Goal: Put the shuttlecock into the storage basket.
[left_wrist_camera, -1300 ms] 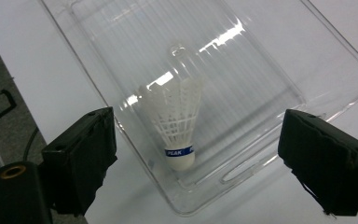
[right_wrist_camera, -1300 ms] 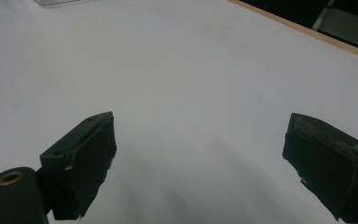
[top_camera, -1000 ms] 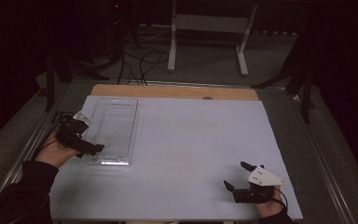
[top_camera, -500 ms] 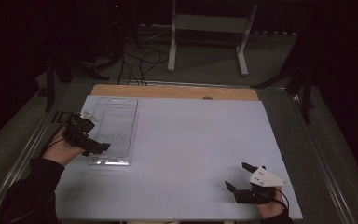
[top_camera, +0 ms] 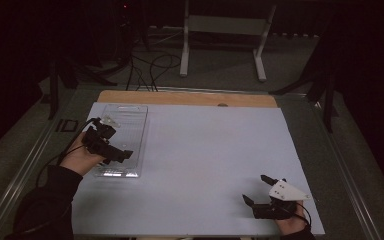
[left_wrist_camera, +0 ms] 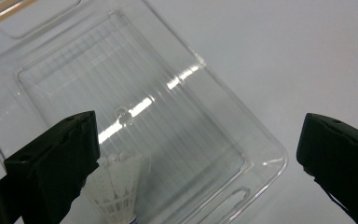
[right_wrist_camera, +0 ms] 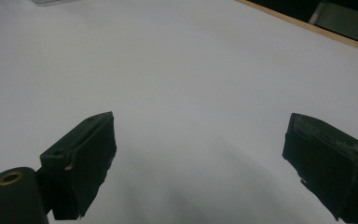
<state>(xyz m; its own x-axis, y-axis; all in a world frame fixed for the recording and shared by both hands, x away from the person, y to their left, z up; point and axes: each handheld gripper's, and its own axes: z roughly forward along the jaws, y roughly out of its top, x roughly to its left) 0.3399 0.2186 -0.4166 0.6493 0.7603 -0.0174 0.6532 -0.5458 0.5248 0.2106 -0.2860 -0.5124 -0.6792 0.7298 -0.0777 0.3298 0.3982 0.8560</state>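
Note:
A clear plastic tray (top_camera: 130, 125) lies at the left of the white sheet, long side running away from me. In the left gripper view a white shuttlecock (left_wrist_camera: 117, 196) rests in the tray (left_wrist_camera: 177, 121), right beside the left jaw. My left gripper (top_camera: 112, 142) hovers over the tray's near-left part, open, jaws wide apart (left_wrist_camera: 198, 140) and holding nothing. My right gripper (top_camera: 255, 188) sits near the front right corner of the sheet, open (right_wrist_camera: 200, 135) above bare white surface.
The white sheet (top_camera: 210, 150) covers the table, with a wooden strip (top_camera: 190, 98) along its far edge. Metal rails run down both sides. Beyond the table stand a white frame (top_camera: 220, 25) and floor cables (top_camera: 150, 65).
My left gripper has shifted right, from the tray's left edge to over the tray. The right gripper has barely moved.

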